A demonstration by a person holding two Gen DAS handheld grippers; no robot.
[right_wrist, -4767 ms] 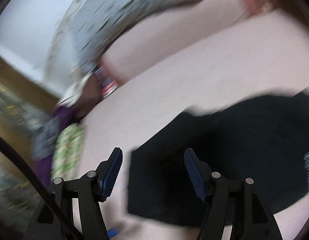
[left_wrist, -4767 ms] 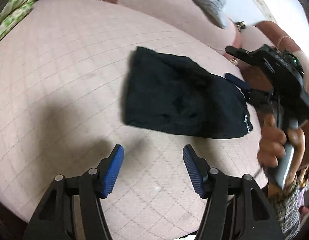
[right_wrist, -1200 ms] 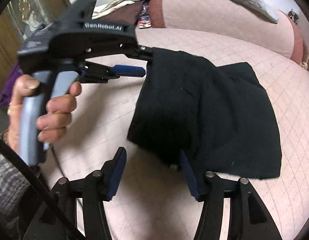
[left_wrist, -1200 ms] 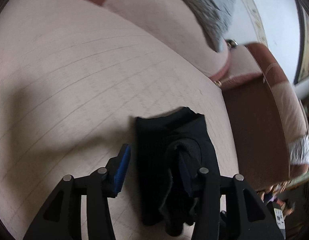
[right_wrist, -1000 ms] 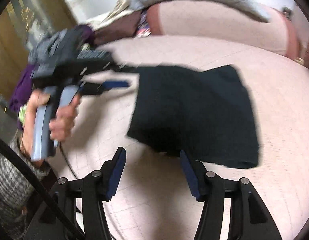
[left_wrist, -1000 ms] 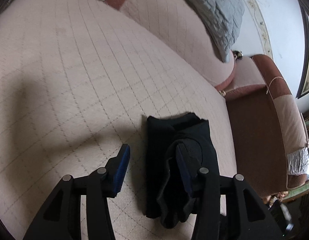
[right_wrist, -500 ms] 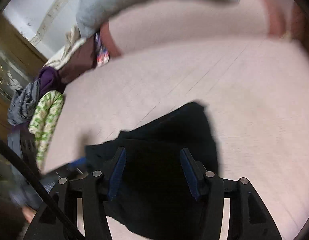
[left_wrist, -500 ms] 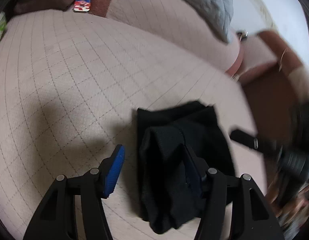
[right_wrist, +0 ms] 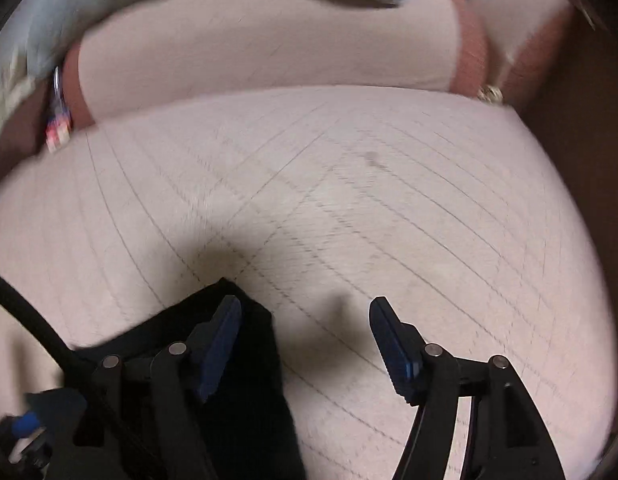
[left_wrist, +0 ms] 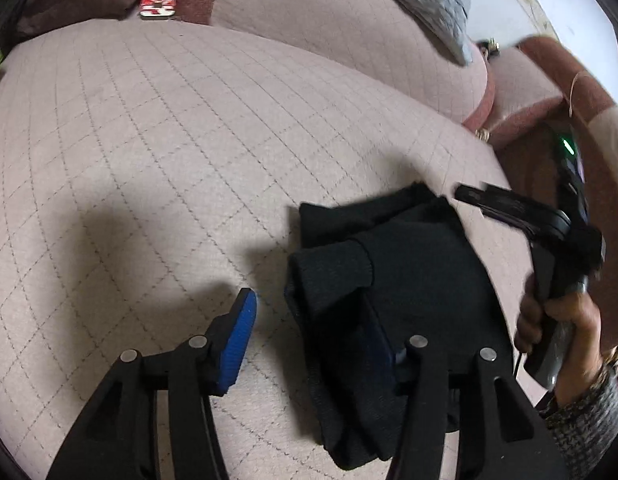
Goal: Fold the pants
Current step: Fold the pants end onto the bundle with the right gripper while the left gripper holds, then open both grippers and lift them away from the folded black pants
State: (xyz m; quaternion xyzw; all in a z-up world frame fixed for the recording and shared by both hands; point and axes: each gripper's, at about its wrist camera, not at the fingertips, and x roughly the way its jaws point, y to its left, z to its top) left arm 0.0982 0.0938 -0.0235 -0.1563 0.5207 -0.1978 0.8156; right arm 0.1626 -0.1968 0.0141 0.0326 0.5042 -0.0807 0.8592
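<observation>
At lower centre of the left view, folded black fabric pants (left_wrist: 393, 292) lie on the quilted pink sofa seat (left_wrist: 149, 140). Left claw (left_wrist: 309, 328) stands apart, one pad tucked under a fold. Right claw (right_wrist: 305, 340), just widened, gapes with nothing between its pads.

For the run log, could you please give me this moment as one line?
pants: folded bundle on sofa seat | left gripper: open, straddling bundle edge | right gripper: open, nothing between pads, beside bundle

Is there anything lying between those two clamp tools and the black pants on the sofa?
Nothing visible. The black pants lie bunched on the sofa seat, already partly between the left gripper's open fingers; the right gripper hangs open at their edge.
</observation>
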